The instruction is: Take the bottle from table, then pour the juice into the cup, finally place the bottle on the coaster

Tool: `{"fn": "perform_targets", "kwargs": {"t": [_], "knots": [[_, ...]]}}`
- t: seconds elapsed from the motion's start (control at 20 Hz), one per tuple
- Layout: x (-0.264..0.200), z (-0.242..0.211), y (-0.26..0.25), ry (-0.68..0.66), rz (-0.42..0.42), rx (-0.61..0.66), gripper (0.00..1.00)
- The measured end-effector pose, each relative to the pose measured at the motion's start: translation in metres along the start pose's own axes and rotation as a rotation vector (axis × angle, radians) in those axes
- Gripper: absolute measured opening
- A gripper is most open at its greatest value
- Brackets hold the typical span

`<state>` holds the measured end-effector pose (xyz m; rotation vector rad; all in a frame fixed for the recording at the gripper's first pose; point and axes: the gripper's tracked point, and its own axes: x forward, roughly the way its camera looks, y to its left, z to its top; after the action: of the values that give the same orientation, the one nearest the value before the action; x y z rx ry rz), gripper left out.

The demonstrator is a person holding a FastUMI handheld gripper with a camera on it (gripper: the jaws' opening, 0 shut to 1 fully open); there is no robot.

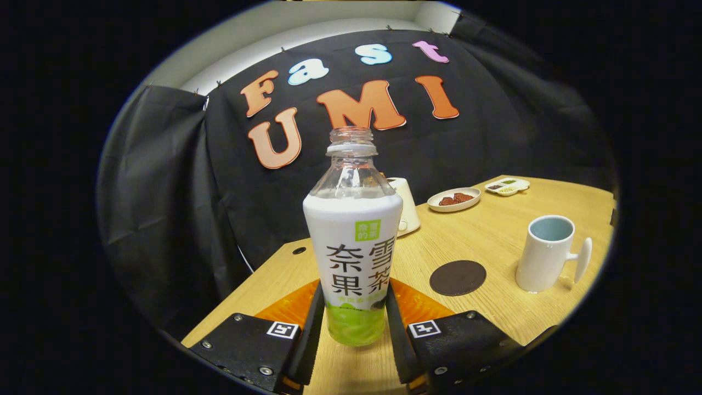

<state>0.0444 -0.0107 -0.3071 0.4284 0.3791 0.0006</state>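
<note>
We see our gripper (354,323) closed narrowly on the bottle (354,247), both fingers pressing its lower sides; it stands upright, uncapped, base at the wooden table (493,230). Beyond the fingers lie the dark coaster (458,277), then the white cup (546,253).

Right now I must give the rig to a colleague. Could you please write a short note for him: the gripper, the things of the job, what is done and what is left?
Hand-held gripper: its fingers stand on either side of the bottle's lower part, close against it; a firm grip I cannot confirm.
Bottle: upright, cap off, its base on or just above the table; I cannot tell which.
Cup: upright on the table, beyond the fingers, looks empty.
Coaster: bare, between bottle and cup.
Done: gripper brought to the bottle.
Left: lift it, pour into the cup, set the bottle on the coaster.
</note>
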Motion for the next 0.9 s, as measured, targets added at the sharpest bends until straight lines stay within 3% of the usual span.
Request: {"fn": "perform_targets", "kwargs": {"t": [0.25, 0.9], "knots": [[0.011, 0.005, -0.004, -0.005, 0.030, 0.225, 0.58], [0.023, 0.029, -0.037, -0.066, 0.009, 0.721, 0.58]]}}
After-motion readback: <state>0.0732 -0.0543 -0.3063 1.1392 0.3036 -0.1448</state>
